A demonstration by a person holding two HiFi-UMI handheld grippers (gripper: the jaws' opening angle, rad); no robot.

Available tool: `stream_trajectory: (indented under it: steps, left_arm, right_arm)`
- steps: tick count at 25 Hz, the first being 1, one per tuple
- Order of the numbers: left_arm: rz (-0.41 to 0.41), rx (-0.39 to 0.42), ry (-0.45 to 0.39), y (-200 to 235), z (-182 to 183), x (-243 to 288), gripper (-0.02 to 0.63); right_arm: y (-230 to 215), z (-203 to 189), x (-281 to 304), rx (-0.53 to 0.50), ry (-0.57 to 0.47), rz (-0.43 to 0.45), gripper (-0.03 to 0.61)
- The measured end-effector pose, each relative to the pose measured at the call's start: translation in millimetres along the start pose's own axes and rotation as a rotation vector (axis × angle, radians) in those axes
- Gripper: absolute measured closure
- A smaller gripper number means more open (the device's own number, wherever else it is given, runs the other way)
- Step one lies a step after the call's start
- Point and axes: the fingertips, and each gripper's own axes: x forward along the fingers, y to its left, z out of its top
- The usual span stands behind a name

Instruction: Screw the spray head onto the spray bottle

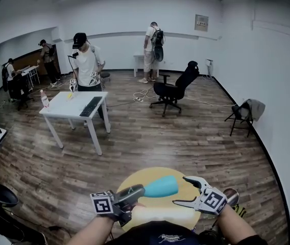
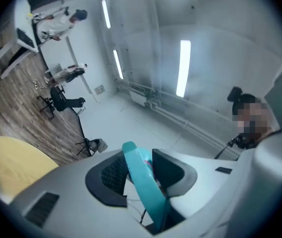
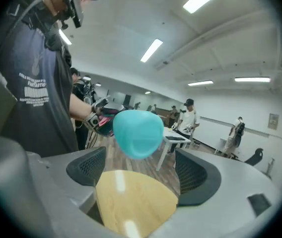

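Left gripper (image 1: pixel 137 193) pinches the teal spray bottle (image 1: pixel 161 187), seemingly near its neck; right gripper (image 1: pixel 182 190) gapes wide, empty.

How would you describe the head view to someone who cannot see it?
Two hand-held grippers meet over a round yellow table: the left gripper holds a teal bottle level, its rounded end toward the open, empty right gripper. Beyond lies a large room with a wood floor, a white table, a black office chair and several people.
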Motion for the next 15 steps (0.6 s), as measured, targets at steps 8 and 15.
stream_trajectory:
  steps: [8, 15]
  left_arm:
    - [0.094, -0.1, -0.263, 29.3, 40.6, -48.1, 0.445]
    - [0.08, -0.077, -0.245, 21.9, 31.9, -44.6, 0.445]
  right_arm:
    - [-60.1, -12.5, -44.3, 0.524, -0.337, -0.185, 0.557]
    - [-48.8, -28.1, -38.8, 0.585, -0.341, -0.15, 0.561]
